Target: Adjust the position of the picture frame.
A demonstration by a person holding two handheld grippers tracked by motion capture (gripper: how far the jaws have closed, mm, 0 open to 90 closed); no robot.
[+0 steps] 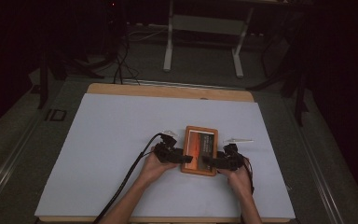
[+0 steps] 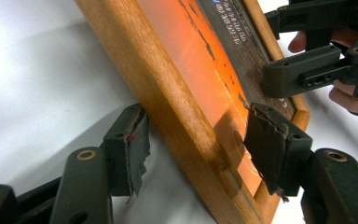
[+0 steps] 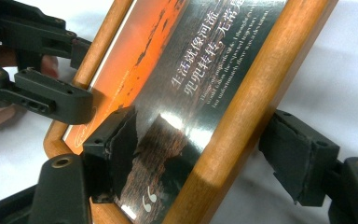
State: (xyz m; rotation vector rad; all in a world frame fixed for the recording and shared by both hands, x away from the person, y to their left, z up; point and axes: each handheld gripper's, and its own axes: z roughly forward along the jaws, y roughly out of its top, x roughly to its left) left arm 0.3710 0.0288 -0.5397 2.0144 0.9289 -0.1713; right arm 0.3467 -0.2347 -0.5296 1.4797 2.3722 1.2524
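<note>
here framed picture (image 1: 200,150) flat on table, between both open claws.

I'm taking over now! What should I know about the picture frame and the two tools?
Left tool: open, straddling the wooden picture frame's near-left edge, pads not pressing.
Right tool: open, straddling its near-right edge, pads also clear.
The frame lies flat, face up, on the white mat, between both hands.
Done: both tools are lined up on the frame's rails.
Left: probably close both tools on the frame, if it is to be lifted or moved.
</note>
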